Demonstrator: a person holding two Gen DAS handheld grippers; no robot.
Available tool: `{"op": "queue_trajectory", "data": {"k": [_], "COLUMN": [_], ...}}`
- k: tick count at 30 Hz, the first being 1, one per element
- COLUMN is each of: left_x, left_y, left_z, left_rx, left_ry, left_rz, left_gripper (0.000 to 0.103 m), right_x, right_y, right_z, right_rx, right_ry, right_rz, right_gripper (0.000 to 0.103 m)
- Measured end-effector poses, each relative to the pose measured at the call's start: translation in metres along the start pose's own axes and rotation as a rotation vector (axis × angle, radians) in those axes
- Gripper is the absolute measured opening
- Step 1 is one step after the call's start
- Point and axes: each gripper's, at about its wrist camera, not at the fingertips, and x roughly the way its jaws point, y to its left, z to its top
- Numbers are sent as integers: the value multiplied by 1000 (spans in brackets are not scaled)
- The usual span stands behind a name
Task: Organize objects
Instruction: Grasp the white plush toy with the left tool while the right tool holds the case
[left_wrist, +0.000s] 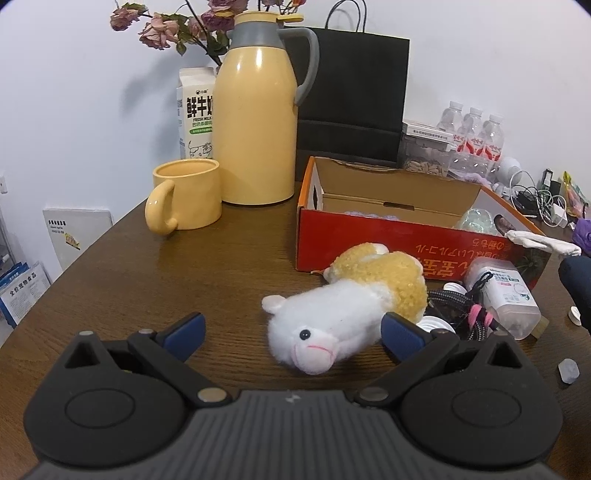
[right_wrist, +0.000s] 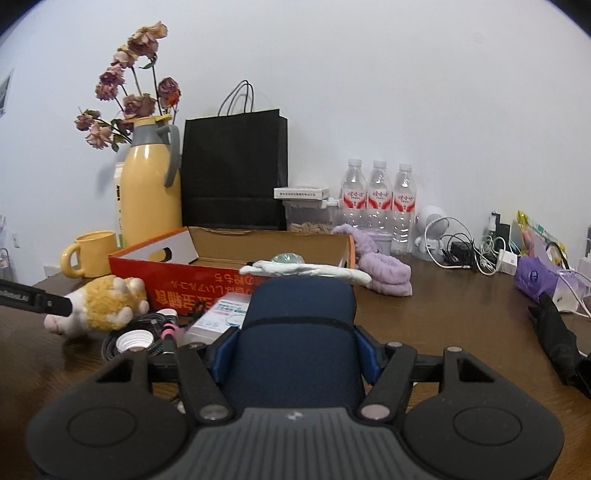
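A white and yellow plush toy (left_wrist: 347, 306) lies on its side on the brown table (left_wrist: 147, 280), in front of an open red cardboard box (left_wrist: 369, 236). My left gripper (left_wrist: 293, 332) stands open with the toy's head between its blue pads (left_wrist: 186, 330), which do not squeeze it. In the right wrist view, my right gripper (right_wrist: 295, 350) is shut on a rounded dark blue case (right_wrist: 299, 317), held a little above the table before the red box (right_wrist: 177, 284). The plush toy (right_wrist: 103, 302) lies to its left. A white cloth (right_wrist: 314, 271) hangs over the box's near wall.
A clear plastic bottle (left_wrist: 506, 295), a braided cable (left_wrist: 454, 302) and white caps lie right of the toy. A yellow mug (left_wrist: 184, 195), yellow thermos (left_wrist: 258, 122) and black bag (left_wrist: 354, 96) stand behind. Water bottles (right_wrist: 378, 199), a purple towel (right_wrist: 384, 273) and chargers (right_wrist: 465, 254) are at the right.
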Motion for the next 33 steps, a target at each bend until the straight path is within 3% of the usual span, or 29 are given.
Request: {"op": "queue_trajectory", "data": {"k": [7,14,19,28,33], "left_x": [4,24,50,65,59], "left_y": [-9,-17,-20,-15,-12], "left_z": [4,13,20,17,14], "left_rx": [91,179,154,52,12], "left_ry": [-17,-22,40,60,44], "left_rz": [-32,-140,-242,-263,-272], "left_gripper": [103,103,103,103,79], "right_x": [-9,-7,-3,1,1], "right_y": [5,8,9,8,7], "right_z": [0,-2,-3,-4,-4], "right_rx": [-16,-27,-30,-31,-32], "right_ry": [-70,-56,-41,-23,-24], "right_rz": [7,12,10,17,16], "right_gripper": [63,63,63,63,63]}}
